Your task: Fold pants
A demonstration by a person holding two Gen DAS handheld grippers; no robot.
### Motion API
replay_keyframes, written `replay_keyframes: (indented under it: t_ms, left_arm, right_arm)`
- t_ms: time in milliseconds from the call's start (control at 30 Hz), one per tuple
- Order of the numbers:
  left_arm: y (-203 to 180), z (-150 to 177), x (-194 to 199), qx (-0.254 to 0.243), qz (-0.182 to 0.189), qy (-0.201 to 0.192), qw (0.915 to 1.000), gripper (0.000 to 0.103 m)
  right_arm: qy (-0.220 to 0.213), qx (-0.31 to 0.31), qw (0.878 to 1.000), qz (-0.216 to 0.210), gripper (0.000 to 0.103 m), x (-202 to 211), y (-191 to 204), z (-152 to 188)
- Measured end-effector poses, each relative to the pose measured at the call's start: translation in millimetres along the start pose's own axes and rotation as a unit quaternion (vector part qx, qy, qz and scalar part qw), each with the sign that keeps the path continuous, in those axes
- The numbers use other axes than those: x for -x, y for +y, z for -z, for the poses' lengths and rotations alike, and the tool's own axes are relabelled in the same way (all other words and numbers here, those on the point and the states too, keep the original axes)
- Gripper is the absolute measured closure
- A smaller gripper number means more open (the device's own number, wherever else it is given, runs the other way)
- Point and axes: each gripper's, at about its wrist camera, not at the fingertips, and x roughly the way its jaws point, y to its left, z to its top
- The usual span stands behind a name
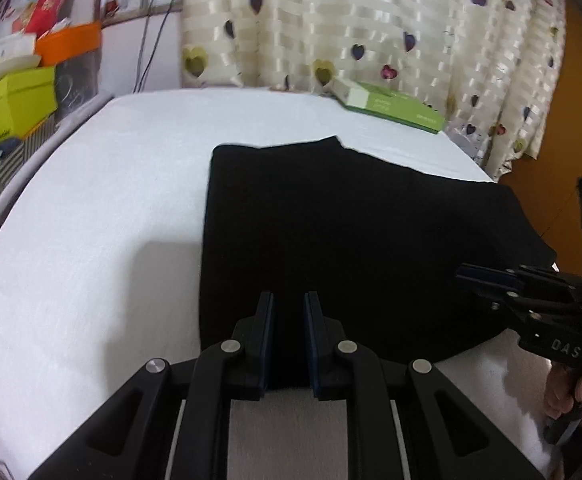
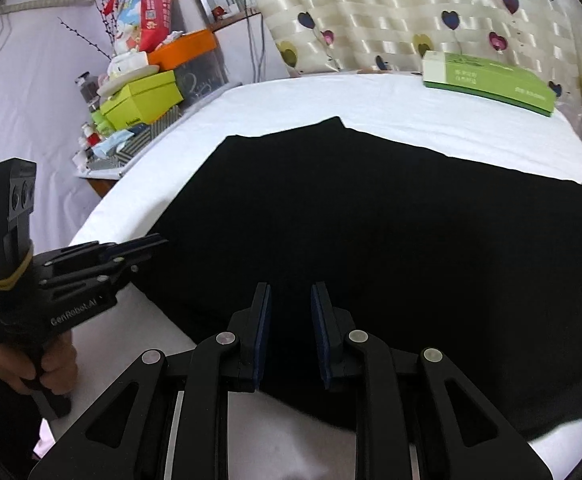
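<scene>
Black pants (image 1: 351, 220) (image 2: 371, 220) lie flat and folded on a table covered in white cloth (image 1: 91, 220) (image 2: 411, 104). My left gripper (image 1: 288, 296) hovers over the near left edge of the pants. Its pads stand a narrow gap apart, and only flat black fabric shows between them. In the right wrist view the left gripper (image 2: 163, 240) shows side-on at the pants' left edge. My right gripper (image 2: 290, 292) sits over the near edge further right, also narrowly open with nothing pinched. The left wrist view shows the right gripper (image 1: 461, 271) at the pants' right edge.
A green and white box (image 1: 395, 106) (image 2: 491, 80) lies at the table's far edge, in front of a heart-patterned curtain (image 1: 371, 20). Stacked boxes, one of them yellow-green (image 2: 143, 96), crowd a shelf to the left. A hand (image 2: 55, 364) holds each gripper handle.
</scene>
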Motion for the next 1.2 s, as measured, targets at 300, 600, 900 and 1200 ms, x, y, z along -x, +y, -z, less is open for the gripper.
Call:
replay_keyframes:
  t_ms: [300,600,900,1200]
  left_arm:
    - [-14,12,10,-0.003,-0.037,-0.011,0.9993,0.086]
    - [-47,31,19,-0.012,-0.007,-0.011,0.9998,0.086]
    - [-69,41,23,-0.033,-0.004,-0.01,0.9994,0.086]
    - [-82,42,19,-0.042,-0.01,-0.006,0.999,0.086]
  right_arm:
    - [-0.004,-0.008,0.999,0.036,0.08,23,-1,24]
    - [-0.033,0.016,0.996,0.076,0.063,61,7,50]
    - [-0.053,0.012,0.993,0.103,0.063,82,1,62]
    - [-0.059,-0.008,0.991,0.121,0.063,93,-18,67]
